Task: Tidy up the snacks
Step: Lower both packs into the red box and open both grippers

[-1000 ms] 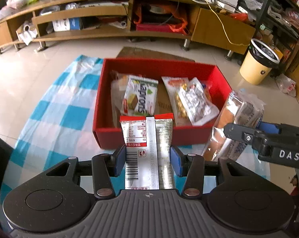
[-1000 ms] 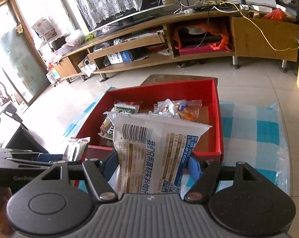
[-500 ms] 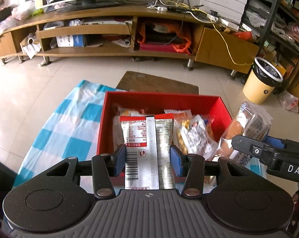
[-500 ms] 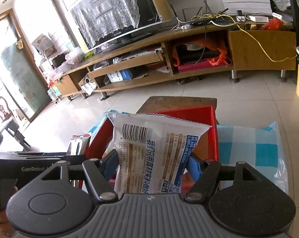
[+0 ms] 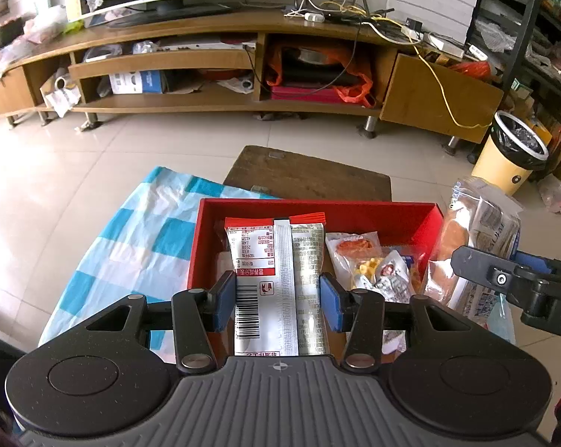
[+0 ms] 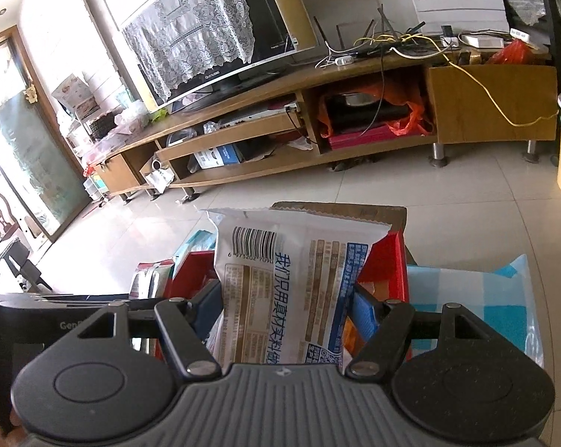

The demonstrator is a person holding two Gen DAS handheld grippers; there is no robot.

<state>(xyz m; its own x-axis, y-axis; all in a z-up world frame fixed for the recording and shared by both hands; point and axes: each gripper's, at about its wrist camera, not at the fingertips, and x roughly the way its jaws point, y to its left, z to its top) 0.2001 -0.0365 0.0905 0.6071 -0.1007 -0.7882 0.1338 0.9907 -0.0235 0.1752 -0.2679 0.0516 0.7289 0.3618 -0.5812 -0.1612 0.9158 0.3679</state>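
Observation:
My left gripper is shut on a red and white snack packet, held upright over the near edge of the red box. Inside the box lie several snack bags. My right gripper is shut on a white and blue bread packet, held over the red box. That packet also shows at the right in the left wrist view, with the right gripper's body in front of it.
A blue and white checked cloth covers the table under the box. A brown board lies beyond it. A wooden TV stand runs along the far wall. A yellow bin stands at the right.
Both grippers have tilted upward and moved over the box, still holding their packets. The box now sits lower in both views and more of the room shows.

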